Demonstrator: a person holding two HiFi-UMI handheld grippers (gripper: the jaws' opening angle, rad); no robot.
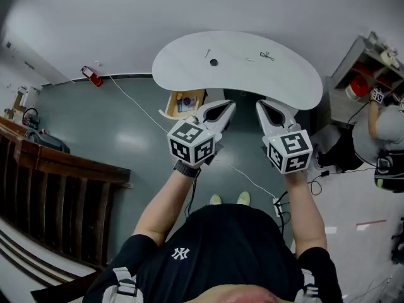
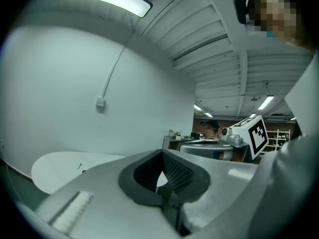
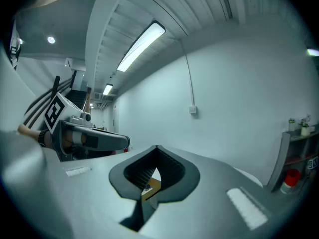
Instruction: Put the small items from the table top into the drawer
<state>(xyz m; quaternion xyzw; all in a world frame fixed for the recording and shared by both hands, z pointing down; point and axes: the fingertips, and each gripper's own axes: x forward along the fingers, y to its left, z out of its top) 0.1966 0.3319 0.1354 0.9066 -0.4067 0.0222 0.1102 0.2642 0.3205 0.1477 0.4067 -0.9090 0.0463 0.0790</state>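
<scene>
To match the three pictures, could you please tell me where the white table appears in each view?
Head view: table, top centre.
Left gripper view: table, lower left.
Right gripper view: a pale sliver at right, probably the table.
Shared landmark: the white wall behind it, in all three.

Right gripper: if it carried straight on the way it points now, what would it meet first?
Probably the near edge of the white table, which lies straight ahead of the shut right gripper. Depth is unclear, so it might pass over the top instead.
</scene>
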